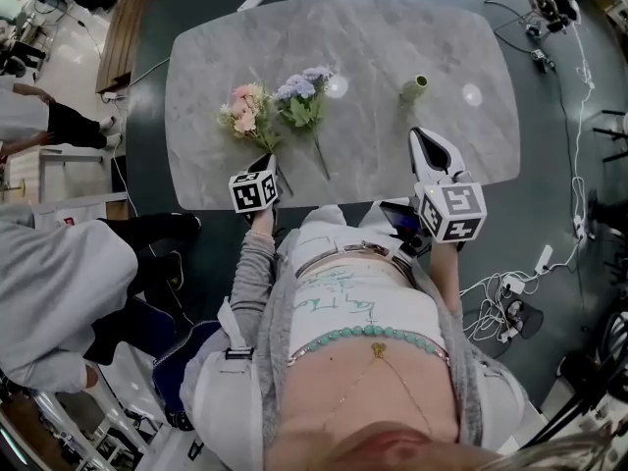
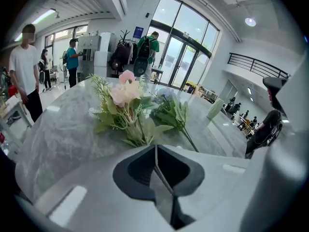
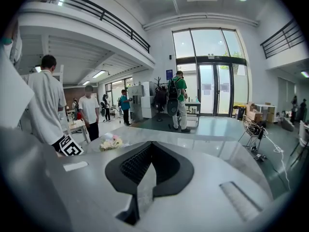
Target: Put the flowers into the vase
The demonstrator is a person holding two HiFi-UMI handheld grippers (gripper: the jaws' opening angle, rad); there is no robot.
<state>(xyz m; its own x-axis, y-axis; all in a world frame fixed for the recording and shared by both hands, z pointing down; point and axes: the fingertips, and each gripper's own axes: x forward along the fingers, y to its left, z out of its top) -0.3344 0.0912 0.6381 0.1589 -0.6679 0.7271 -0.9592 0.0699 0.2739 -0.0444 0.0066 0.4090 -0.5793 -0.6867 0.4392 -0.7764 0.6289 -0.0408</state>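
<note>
On the grey marble table lie two bunches: pink flowers and, right beside them, blue-purple flowers, stems pointing toward me. A small pale green vase stands upright to the right of them. My left gripper is shut and empty at the near table edge, just short of the pink bunch's stems. In the left gripper view the pink flowers, the blue flowers and the vase lie ahead. My right gripper is shut and empty, hovering a little short of the vase.
A person in grey stands close on my left, and another person is farther off. Cables and a power strip lie on the floor at right. In the right gripper view several people stand beyond the table.
</note>
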